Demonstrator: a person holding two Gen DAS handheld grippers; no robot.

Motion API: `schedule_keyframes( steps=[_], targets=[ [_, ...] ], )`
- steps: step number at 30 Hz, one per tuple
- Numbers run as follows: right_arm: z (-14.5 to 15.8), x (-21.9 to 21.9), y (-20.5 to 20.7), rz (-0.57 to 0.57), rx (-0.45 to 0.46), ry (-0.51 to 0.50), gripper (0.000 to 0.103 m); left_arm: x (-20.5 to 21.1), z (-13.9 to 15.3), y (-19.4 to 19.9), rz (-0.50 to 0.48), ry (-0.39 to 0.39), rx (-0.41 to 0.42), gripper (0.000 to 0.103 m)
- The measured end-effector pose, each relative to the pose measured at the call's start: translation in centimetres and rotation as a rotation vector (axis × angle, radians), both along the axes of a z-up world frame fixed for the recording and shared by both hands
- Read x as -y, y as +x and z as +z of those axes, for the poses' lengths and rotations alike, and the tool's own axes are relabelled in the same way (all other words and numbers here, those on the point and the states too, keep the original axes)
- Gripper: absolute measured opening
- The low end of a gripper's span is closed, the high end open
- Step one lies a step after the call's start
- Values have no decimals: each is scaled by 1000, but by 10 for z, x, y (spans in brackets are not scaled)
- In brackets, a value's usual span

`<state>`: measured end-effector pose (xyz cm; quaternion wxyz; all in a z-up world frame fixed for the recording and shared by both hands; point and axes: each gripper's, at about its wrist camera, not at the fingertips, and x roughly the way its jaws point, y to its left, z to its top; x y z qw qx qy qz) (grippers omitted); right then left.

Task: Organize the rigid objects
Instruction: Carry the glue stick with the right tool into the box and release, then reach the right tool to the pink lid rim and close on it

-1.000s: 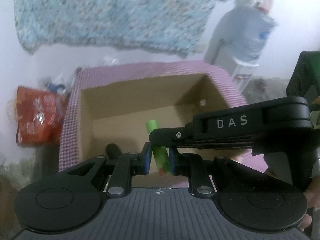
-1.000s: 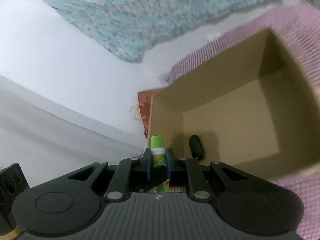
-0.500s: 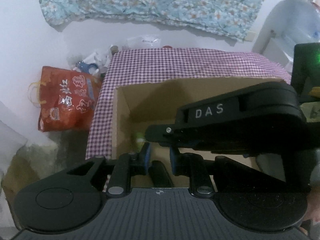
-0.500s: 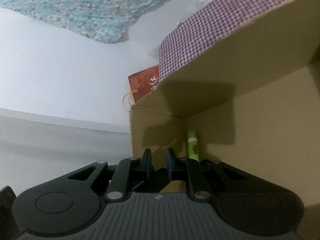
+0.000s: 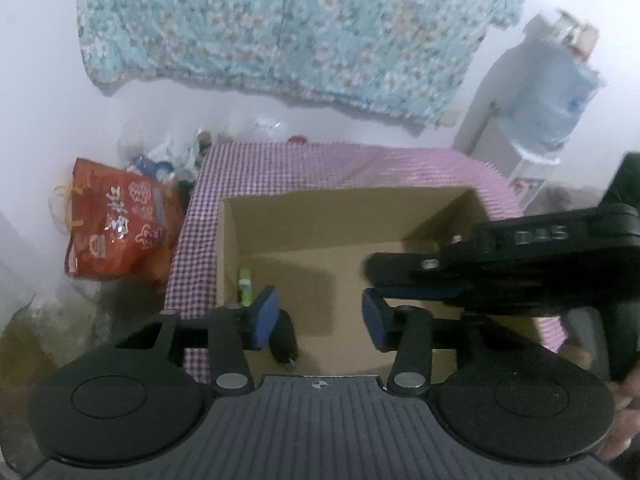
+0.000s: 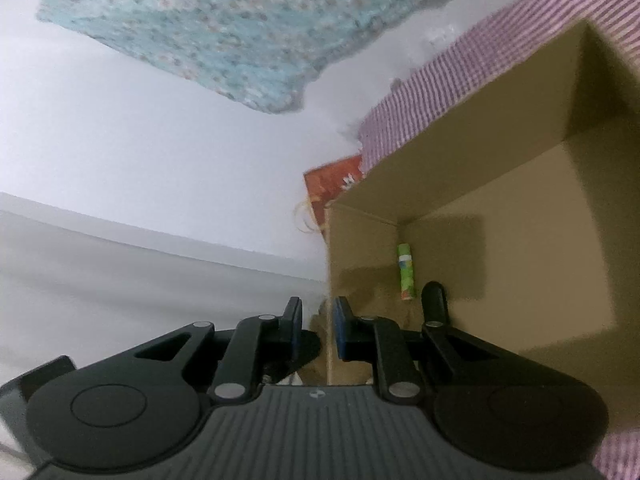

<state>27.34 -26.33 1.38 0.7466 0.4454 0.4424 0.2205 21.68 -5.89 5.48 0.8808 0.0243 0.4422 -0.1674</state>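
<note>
My left gripper hangs over the cardboard box, jaws opening, nothing between them. My right gripper is nearly closed, empty, straddling the box's near-left corner edge. The green tube lies on the box floor against the left wall, the black object just beside it. To finish well, I should lift both grippers straight up, clear of the walls.
</note>
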Motion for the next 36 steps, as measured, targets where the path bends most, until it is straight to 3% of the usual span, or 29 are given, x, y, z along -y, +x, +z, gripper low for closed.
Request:
schedule_keyframes(
  steps=[5, 9, 13, 17, 24, 31, 36],
  targets=[
    [20, 27, -62, -51, 83, 37, 19, -8, 12, -48, -17, -45, 47, 59],
    [13, 39, -116, -98, 106, 3, 20, -16, 4, -79, -16, -74, 54, 64],
    [-12, 41, -165, -141, 65, -68, 22, -20, -17, -105, -30, -70, 38, 68],
    [-41, 32, -192, -148, -5, -152, 35, -19, -52, -119, -62, -51, -36, 70],
    [-81, 8, -192, -96, -86, -334, 35, 7, -123, -120, -165, -3, -239, 74],
    [-114, -17, -175, -13, -111, -448, 35, 28, -154, -122, -218, 57, -256, 69],
    [-131, -29, -161, 22, -134, -500, 28, 38, -161, -124, -249, 77, -254, 67]
  ],
)
